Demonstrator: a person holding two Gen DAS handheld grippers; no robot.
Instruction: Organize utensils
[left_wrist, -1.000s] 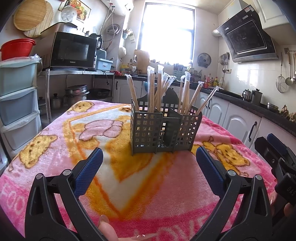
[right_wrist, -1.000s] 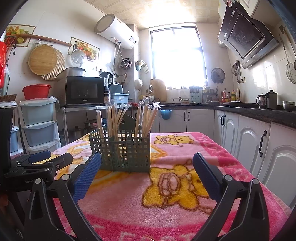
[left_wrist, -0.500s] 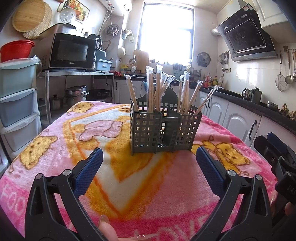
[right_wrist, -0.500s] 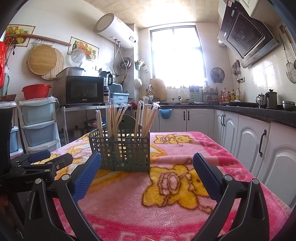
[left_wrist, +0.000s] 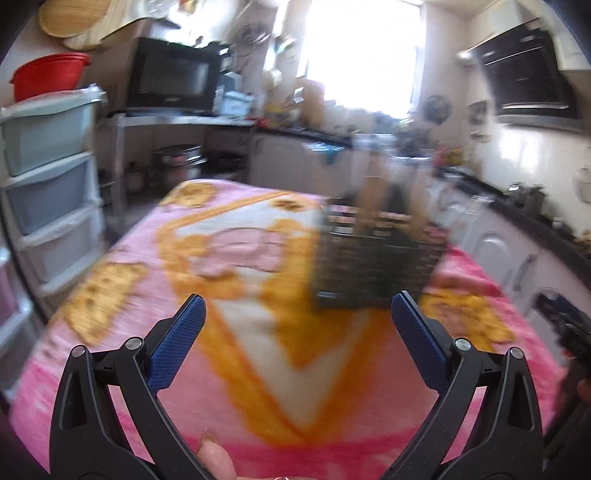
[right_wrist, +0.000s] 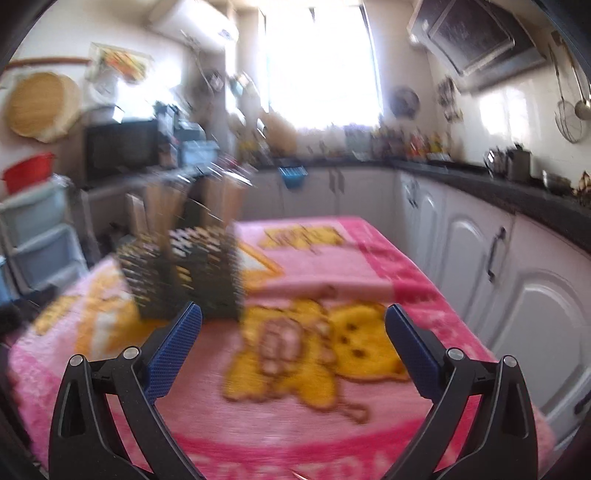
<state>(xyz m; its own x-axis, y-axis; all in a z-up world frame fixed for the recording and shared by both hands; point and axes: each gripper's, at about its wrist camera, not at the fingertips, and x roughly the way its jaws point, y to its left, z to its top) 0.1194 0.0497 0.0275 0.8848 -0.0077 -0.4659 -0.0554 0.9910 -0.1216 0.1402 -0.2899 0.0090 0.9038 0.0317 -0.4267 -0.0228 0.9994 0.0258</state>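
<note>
- Kitchen surroundings frame a table under a pink blanket (left_wrist: 110, 332) printed with yellow bears, and the task's thing stands on that blanket: a dark perforated caddy (left_wrist: 373, 269), upright, toward the far middle of the table.
- Wrapped chopsticks (right_wrist: 162, 206) stand inside the caddy, poking up above its rim. Motion blur in both views hides how many there are and which compartment each sits in.
- Nothing loose shows on the bare blanket around the caddy in either view, so the sorting looks largely done, or the remaining utensils lie out of frame; the pictures cannot settle which.
- The left gripper (left_wrist: 297, 339) hangs low over the near part of the blanket, jaws spread wide and empty. The caddy sits ahead of it and slightly to its right, apart from both fingers. A fingertip of the person's hand (left_wrist: 216, 458) shows at the bottom edge.
- The right gripper (right_wrist: 293, 339) is likewise spread wide with nothing between its blue pads (right_wrist: 171, 350). From this view the caddy lies ahead and to its left, just beyond the left finger, without clear contact.
- Judged from the open, empty jaws, no utensil is in transit right now; any further step would need a fresh pick-up.
- Further out, a black microwave (left_wrist: 173, 79) sits on a shelf at the left, stacked plastic drawers (left_wrist: 48, 177) stand beside it with a red basin (left_wrist: 50, 75) on top, and white cabinets (right_wrist: 517, 277) run along the right wall.
</note>
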